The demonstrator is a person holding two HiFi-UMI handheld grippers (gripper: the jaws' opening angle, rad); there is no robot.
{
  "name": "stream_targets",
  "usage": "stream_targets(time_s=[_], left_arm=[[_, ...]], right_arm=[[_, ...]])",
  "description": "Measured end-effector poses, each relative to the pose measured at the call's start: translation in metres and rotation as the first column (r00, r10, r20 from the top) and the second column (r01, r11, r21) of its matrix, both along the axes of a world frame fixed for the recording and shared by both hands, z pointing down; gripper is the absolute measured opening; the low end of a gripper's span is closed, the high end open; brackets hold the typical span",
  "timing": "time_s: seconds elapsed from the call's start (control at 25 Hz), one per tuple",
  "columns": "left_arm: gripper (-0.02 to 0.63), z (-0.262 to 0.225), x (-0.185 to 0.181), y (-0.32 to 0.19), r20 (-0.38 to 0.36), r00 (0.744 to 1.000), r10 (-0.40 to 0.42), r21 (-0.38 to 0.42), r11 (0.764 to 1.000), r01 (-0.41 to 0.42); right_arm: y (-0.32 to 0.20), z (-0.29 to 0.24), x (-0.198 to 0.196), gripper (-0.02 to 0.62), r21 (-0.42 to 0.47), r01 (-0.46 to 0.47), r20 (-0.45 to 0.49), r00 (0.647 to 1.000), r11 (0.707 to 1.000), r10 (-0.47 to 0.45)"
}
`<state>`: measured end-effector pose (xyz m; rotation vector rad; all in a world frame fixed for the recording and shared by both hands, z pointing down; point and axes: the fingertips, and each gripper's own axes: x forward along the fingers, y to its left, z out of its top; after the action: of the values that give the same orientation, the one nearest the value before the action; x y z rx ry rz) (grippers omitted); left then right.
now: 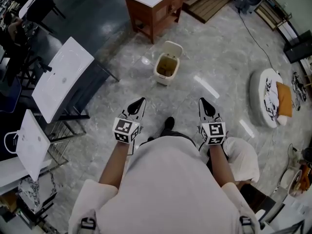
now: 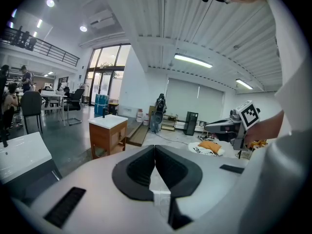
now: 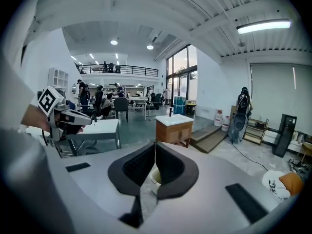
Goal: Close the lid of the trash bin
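Head view, trash bin (image 1: pixel 164 77) near cabinet (image 1: pixel 155 12)

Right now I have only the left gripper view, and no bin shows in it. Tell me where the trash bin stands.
Observer: The trash bin stands on the floor ahead, in front of the wooden cabinet.
Operator: Give me the lid's state.
Observer: The lid is up, tilted back toward the cabinet.
Operator: Report the right gripper.
Observer: The right gripper is shut and empty, aimed at the bin.
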<state>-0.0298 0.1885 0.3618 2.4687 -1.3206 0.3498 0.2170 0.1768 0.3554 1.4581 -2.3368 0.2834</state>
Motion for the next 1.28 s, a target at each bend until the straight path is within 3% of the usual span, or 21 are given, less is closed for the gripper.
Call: stream_targets(time_s=[0.64,1.28], left_arm=[[0.018,0.013,0.062,-0.076,0.034,0.999,-0.033,-0.012,0.999,0.033],[0.018,0.018,0.036,-0.122,0.044,0.997,-0.06,-0.031,0.998,0.062]], right_arm=[[-0.088,0.021,0.049,0.031,-0.017,0.072,0.02,0.997,0.997,-0.072],[-0.138,0.027,0.029,0.031,-0.036,0.097,0.016,0.995,0.995,-0.097]])
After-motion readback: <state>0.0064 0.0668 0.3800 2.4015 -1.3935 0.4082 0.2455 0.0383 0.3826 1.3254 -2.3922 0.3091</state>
